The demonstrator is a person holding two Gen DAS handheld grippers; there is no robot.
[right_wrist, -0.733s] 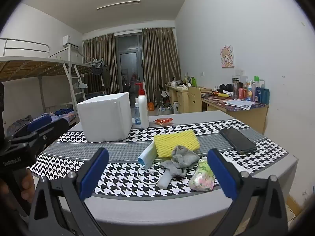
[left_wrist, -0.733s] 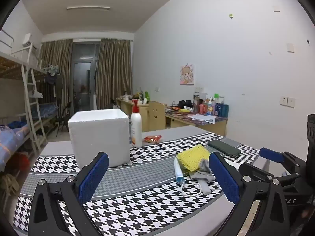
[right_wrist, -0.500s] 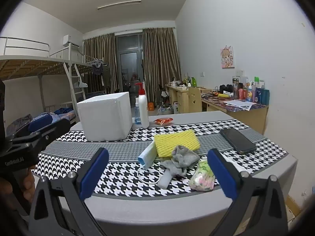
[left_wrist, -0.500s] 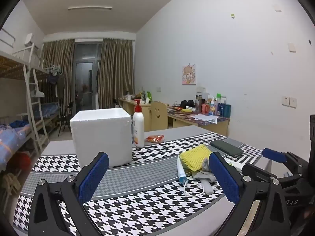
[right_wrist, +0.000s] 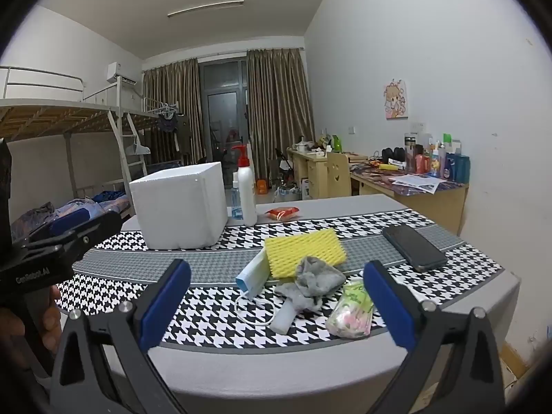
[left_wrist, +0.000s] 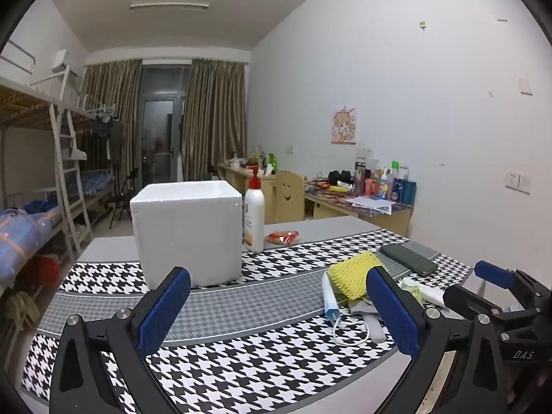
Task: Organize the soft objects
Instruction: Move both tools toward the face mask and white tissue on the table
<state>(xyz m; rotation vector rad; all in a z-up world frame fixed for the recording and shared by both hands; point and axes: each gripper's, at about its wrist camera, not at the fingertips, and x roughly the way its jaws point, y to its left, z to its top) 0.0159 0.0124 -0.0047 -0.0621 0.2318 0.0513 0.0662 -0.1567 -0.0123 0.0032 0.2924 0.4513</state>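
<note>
- Left gripper (left_wrist: pixel 276 310) – jaws spread wide, nothing between the blue pads; it hangs low over the near edge of the houndstooth cloth (left_wrist: pixel 241 379)
- Right gripper (right_wrist: pixel 272 305) – jaws likewise wide apart and empty, aimed straight at the pile
- Change over the last moment: the left view has crept forward and slightly right, so the white foam box (left_wrist: pixel 188 231) and the pump bottle (left_wrist: pixel 254 214) loom a little larger; the right view barely shifts at all
- The soft things lie untouched in 1 cluster on the right half of the table: yellow sponge (right_wrist: pixel 305 248), grey sock (right_wrist: pixel 315 281) resting against its near edge, face mask (right_wrist: pixel 253 272) just left of the sponge, small plastic packet (right_wrist: pixel 352 312) nearest the table edge
- Phone (right_wrist: pixel 412 246) lies apart, to the right of the cluster; not soft, likely to stay
- The box stands well left of the pile – its top is not visible from here, so cannot tell whether it is open
- Reading: this is approach only, 0 items moved; the box looks the probable destination, and the sock or packet sits closest for the right gripper
</note>
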